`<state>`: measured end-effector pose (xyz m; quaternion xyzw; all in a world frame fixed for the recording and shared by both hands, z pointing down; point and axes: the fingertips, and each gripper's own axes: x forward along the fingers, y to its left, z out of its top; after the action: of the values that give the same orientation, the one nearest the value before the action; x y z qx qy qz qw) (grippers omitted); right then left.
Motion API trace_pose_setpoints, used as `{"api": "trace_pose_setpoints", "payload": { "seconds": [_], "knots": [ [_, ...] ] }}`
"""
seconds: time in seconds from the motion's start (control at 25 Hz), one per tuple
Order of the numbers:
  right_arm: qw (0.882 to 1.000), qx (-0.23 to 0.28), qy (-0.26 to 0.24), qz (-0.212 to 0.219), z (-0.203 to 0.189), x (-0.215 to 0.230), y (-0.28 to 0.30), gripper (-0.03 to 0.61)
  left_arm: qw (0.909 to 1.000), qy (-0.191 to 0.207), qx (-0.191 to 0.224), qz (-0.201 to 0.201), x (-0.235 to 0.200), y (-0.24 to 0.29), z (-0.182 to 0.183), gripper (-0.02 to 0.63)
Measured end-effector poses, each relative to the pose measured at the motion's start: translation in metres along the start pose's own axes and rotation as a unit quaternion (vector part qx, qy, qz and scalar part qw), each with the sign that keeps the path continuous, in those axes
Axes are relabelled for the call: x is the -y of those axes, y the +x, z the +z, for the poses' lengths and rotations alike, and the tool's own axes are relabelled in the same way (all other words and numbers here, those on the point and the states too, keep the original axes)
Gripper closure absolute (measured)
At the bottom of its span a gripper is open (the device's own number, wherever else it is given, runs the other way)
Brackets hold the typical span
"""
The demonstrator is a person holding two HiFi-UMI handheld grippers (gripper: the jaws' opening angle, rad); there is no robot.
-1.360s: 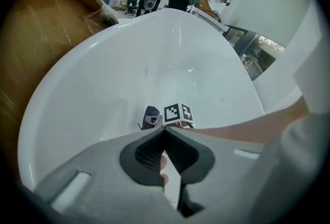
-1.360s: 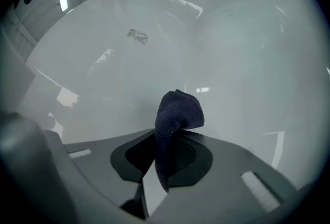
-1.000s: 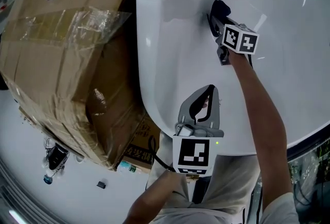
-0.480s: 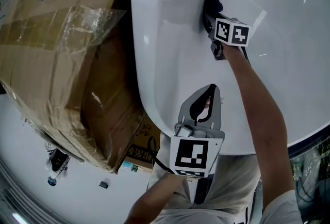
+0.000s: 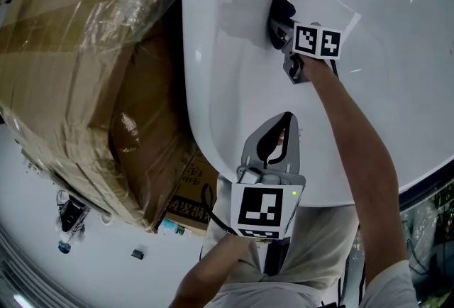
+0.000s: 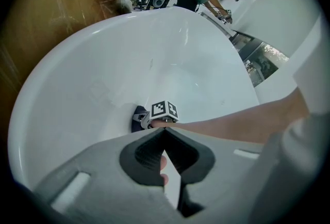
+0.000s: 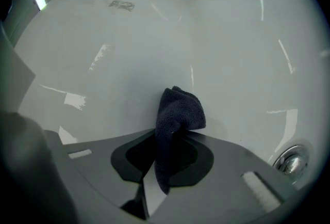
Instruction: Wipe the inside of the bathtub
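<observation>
The white bathtub (image 5: 234, 94) fills the upper right of the head view. My right gripper (image 5: 278, 24) reaches down into it and is shut on a dark cloth (image 5: 281, 8), which presses against the tub's inner wall. Seen from the right gripper view, the cloth (image 7: 178, 112) sticks up from between the jaws against the wall of the white tub (image 7: 154, 37). My left gripper (image 5: 286, 118) is shut with nothing in it and hovers over the tub's near rim. In the left gripper view its tips (image 6: 164, 130) meet, with the cloth (image 6: 138, 117) and the tub (image 6: 93, 78) beyond.
A large cardboard box (image 5: 78, 72) wrapped in plastic film stands close against the tub's left side. The chrome drain (image 7: 291, 161) shows at the lower right of the right gripper view. Small items (image 5: 67, 218) lie on the floor at the lower left.
My right gripper has slid the cloth to the left and slightly up along the tub's inner wall. The left gripper has hardly moved.
</observation>
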<state>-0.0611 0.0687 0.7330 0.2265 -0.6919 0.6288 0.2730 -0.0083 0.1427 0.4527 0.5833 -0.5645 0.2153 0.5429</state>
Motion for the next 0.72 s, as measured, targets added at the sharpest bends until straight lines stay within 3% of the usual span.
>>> {"api": "trace_pose_setpoints", "payload": {
  "seconds": [0.24, 0.52, 0.72],
  "knots": [
    [0.999, -0.006, -0.031, 0.021, -0.003, -0.025, -0.011, 0.534, 0.9999, -0.007, 0.009, 0.009, -0.001, -0.008, -0.001, 0.612],
    [0.997, 0.001, -0.021, 0.069, -0.001, -0.068, -0.03, 0.532, 0.9997, -0.006, 0.017, 0.017, 0.0, -0.021, 0.0, 0.612],
    [0.996, 0.012, -0.043, 0.079, 0.002, -0.092, -0.044, 0.532, 0.9993, -0.009, 0.026, 0.026, 0.0, -0.029, 0.002, 0.612]
  ]
}}
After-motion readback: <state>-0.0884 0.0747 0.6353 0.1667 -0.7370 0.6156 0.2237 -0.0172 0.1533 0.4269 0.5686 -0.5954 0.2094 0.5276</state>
